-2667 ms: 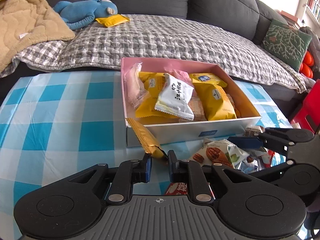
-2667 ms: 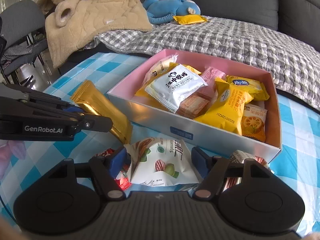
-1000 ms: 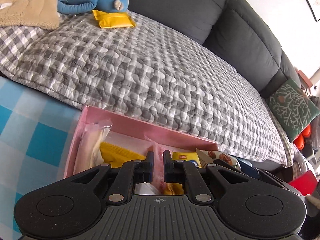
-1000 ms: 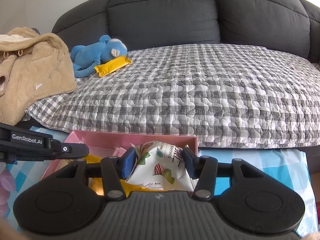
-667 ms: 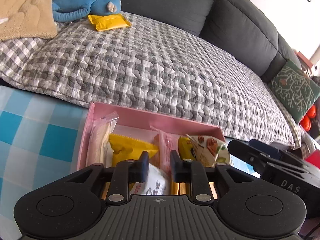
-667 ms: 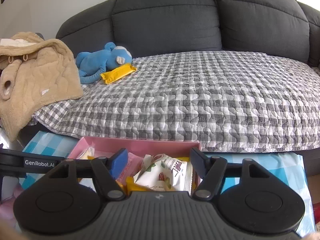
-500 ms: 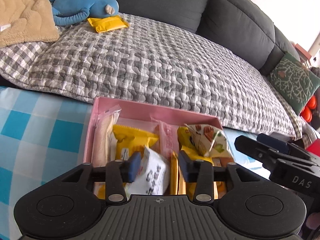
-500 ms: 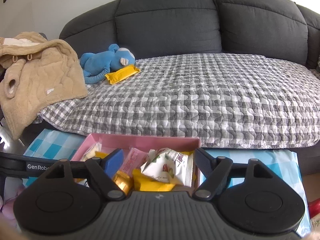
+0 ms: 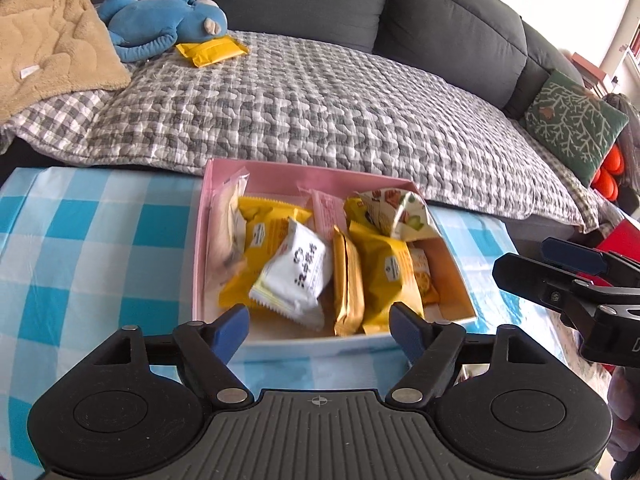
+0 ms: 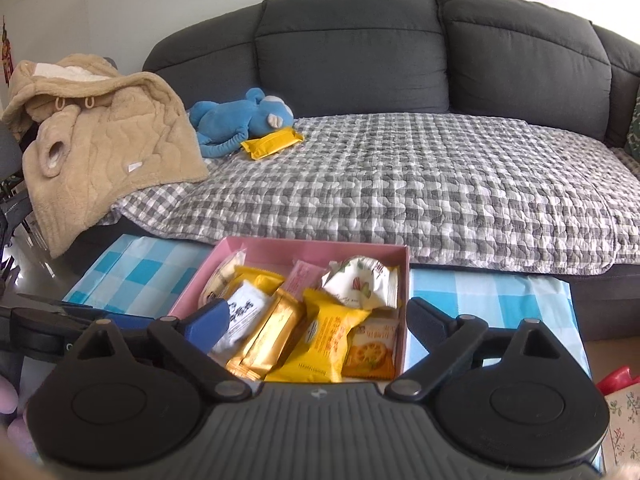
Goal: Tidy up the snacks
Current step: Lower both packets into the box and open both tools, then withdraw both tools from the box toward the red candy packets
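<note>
- Your left gripper (image 9: 319, 326) was over the near wall of the pink box (image 9: 304, 178), jaws opening wide, nothing between them.
- Your right gripper (image 10: 316, 320) was the same: jaws opening, empty.
- The box held the gold bar packet (image 9: 347, 280), on edge between the white packet (image 9: 298, 270) and a yellow packet (image 9: 386, 276).
- The nut packet (image 10: 362, 282) lay at the far right corner, clear of both sets of fingers.
- Beyond, another yellow packet (image 10: 272, 142) sat on the sofa beside the blue plush toy (image 10: 240, 120).

A blue-checked tablecloth (image 9: 92, 248) covers the table, bearing the pink box (image 9: 208, 216).
</note>
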Demonstrator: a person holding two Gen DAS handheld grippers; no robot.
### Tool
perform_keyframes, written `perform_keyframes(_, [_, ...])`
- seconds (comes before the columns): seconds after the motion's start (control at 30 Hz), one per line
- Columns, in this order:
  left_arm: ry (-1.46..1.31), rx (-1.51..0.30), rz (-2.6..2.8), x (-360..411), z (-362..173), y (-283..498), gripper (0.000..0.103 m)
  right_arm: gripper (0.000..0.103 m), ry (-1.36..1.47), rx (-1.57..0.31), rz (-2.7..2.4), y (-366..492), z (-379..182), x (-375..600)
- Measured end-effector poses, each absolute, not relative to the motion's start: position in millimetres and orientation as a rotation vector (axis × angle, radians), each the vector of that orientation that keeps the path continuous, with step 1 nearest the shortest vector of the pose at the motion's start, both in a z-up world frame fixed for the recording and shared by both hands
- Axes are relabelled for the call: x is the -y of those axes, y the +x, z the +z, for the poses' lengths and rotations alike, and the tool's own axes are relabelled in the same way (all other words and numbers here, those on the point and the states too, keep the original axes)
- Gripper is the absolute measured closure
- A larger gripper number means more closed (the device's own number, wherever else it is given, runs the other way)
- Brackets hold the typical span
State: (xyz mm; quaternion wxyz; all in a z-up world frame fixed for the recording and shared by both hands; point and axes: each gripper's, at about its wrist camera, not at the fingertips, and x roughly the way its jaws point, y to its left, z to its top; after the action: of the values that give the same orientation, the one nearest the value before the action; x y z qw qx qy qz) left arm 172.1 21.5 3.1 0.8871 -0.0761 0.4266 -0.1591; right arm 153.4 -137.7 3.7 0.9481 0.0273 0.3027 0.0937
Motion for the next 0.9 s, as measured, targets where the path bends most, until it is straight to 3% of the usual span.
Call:
perform_keyframes(0.6, [0.024,-0.87,-0.325,-17,-17,96,0.005,0.0,0.065,-0.641,0.204,97,-16,134])
perform_keyframes(0.9, [0.238,-0.829,-0.329,-5,-45,76,0.004,0.0,0.092,-0.686,0.154,81,-41,151])
